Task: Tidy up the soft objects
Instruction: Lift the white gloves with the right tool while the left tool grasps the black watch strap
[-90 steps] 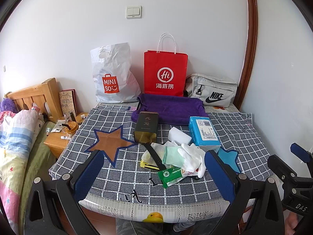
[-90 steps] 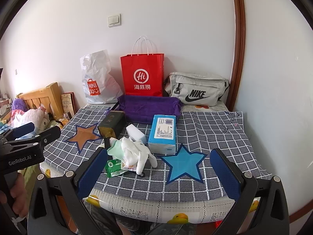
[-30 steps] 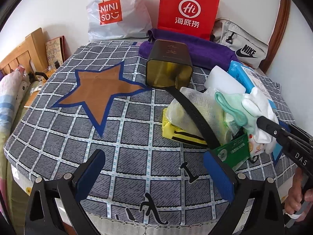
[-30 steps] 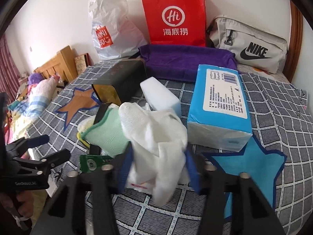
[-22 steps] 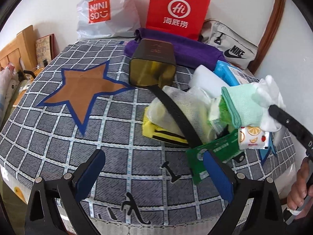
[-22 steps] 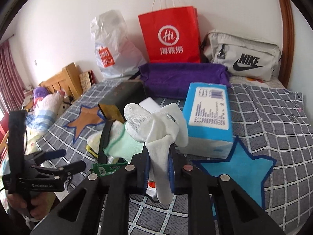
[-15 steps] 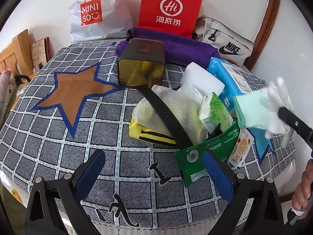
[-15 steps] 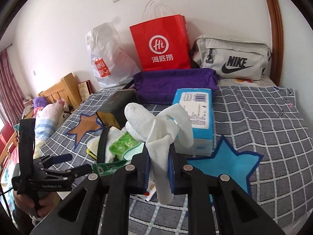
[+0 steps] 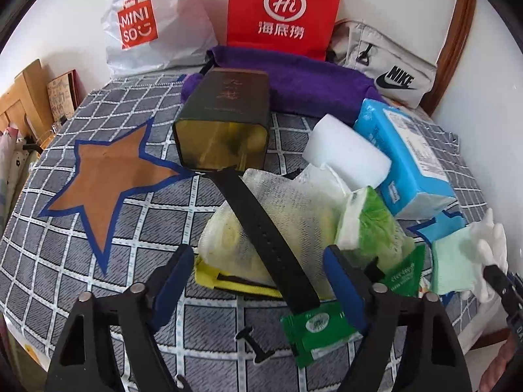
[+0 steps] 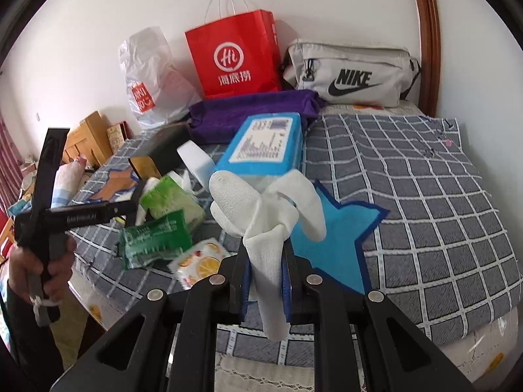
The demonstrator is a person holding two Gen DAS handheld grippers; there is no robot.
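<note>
Barely begun: right gripper clamped on white knitted gloves lifted above checked grey bedspread; left gripper half-closing, empty, over mesh-bagged yellow sponge; rest of pile unsorted.

A white plastic bag reads "MINISO" on its red shopping-bag emblem; a red paper bag shows a circled "Hi" over the characters 海底捞; a grey pouch carries "NIKE" and its swoosh.
</note>
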